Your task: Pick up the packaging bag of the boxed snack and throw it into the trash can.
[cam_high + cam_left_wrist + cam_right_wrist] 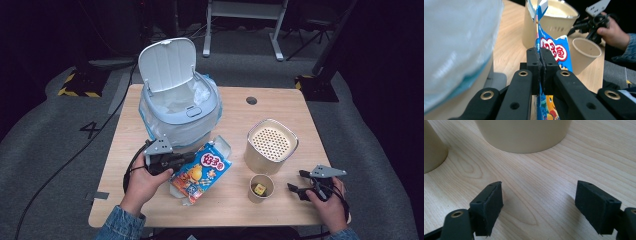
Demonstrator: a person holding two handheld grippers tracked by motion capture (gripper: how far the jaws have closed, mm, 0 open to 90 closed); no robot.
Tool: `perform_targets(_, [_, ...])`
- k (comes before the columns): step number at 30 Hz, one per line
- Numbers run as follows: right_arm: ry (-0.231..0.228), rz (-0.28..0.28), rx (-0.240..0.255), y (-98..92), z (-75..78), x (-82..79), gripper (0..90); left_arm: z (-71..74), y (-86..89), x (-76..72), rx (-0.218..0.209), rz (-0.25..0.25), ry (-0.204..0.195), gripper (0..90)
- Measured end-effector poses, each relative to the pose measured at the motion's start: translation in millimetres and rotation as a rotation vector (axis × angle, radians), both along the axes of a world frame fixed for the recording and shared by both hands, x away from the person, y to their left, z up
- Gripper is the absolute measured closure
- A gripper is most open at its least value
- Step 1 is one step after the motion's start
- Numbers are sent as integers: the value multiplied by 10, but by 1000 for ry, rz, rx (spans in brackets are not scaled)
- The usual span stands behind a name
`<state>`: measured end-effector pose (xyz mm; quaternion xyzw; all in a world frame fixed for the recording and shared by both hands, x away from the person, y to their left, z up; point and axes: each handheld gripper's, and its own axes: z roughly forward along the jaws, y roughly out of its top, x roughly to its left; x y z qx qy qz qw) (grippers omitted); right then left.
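Observation:
A blue snack box (202, 170) with cartoon print and an open flap is tilted, its low end on the table in front of the bin. My left gripper (180, 160) is shut on the box's edge. In the left gripper view the black jaws (540, 53) pinch the thin cardboard of the box (556, 47) between them. My right gripper (296, 181) rests low near the table's front right, open, with nothing between its fingers. The right gripper view shows its jaws (539, 195) wide apart over bare wood.
A white bin (180, 107) with a bag liner and raised lid (166, 64) stands at the back left of the wooden table (150, 200). A beige perforated canister (271, 145) stands right of centre. A paper cup (261, 187) holding a small yellow item sits before it.

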<state>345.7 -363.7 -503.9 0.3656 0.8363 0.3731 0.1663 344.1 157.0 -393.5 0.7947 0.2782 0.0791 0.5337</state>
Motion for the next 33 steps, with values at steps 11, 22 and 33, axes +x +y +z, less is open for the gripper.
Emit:
perform_targets(11, [0, 0, 0, 0, 0, 0, 225, 413, 77, -31, -86, 24, -120, 873])
perform_targets(22, [-1, -1, 0, 3, -2, 4, 220, 703, 156, 23, -174, 49, -196, 874])
perform_targets(33, [-1, -1, 0, 3, -2, 4, 220, 1062, 179, 81, -214, 67, -287, 875])
